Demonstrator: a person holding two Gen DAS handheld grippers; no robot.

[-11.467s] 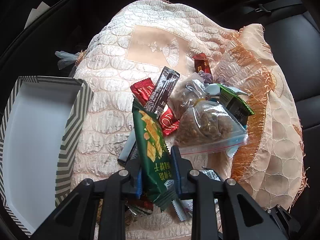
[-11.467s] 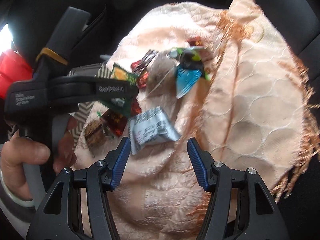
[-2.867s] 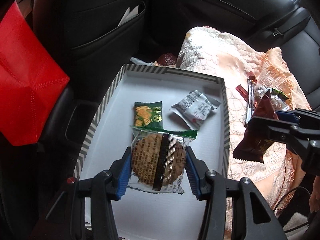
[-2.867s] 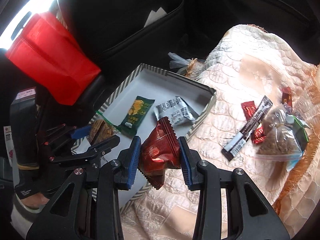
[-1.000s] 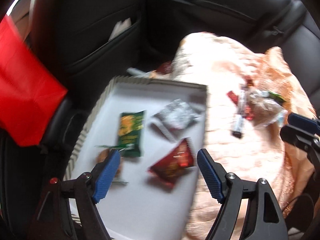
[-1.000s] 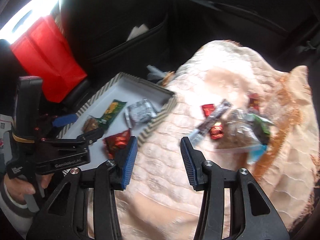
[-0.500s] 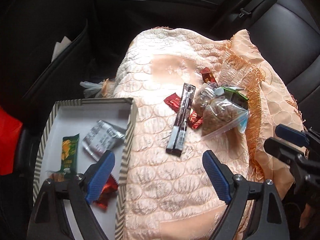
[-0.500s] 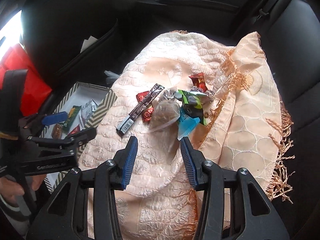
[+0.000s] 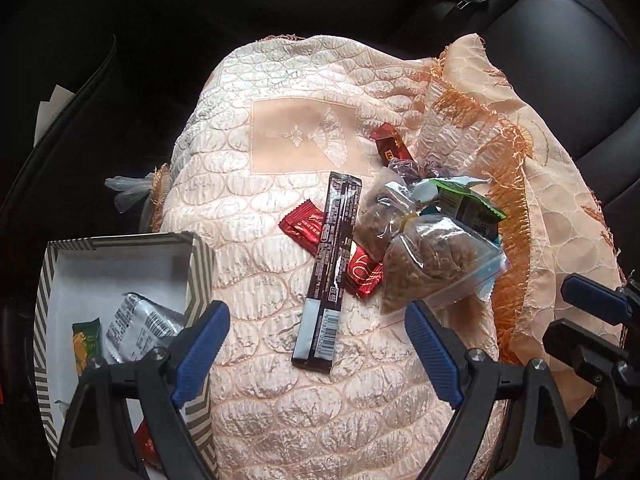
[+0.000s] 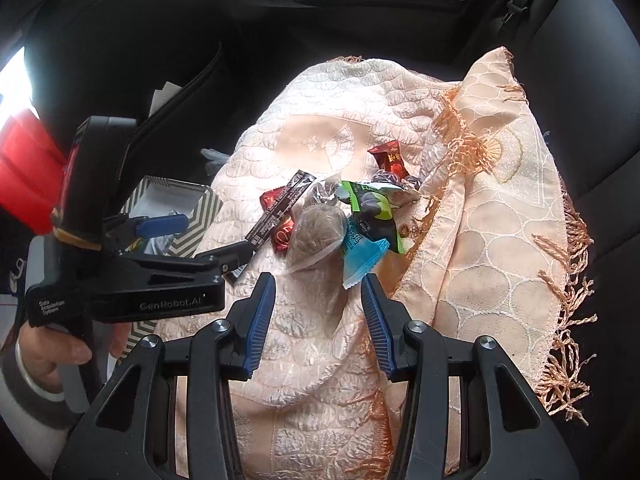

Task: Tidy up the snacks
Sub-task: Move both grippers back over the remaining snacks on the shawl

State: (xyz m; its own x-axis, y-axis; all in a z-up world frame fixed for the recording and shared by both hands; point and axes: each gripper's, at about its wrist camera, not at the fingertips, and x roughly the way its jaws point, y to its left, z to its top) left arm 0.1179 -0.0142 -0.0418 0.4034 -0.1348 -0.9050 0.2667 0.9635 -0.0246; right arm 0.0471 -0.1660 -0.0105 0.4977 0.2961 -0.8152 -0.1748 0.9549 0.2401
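Note:
Loose snacks lie on a peach quilted cloth [image 9: 304, 392]: a long dark bar [image 9: 329, 270] [image 10: 280, 210], red packets [image 9: 304, 226], a clear bag of brown bits [image 9: 432, 264] [image 10: 316, 236], a green packet [image 10: 374, 210] and a blue packet [image 10: 362, 258]. My left gripper [image 9: 316, 346] is open and empty, hovering just short of the near end of the dark bar. My right gripper [image 10: 318, 316] is open and empty, just below the clear bag and blue packet. The striped box [image 9: 200, 276] at left holds a silver packet [image 9: 138, 324] and a green packet [image 9: 85, 340].
Black car seats surround the cloth. A red bag [image 10: 28, 172] hangs at far left. A seat-back pocket [image 9: 60, 108] with papers lies behind the box. The cloth's orange fringe [image 9: 508, 184] bunches at the right of the snack pile.
Both grippers released their snacks into the box, then swung right from the box to the snack pile. They now sit closer to the pile, both open.

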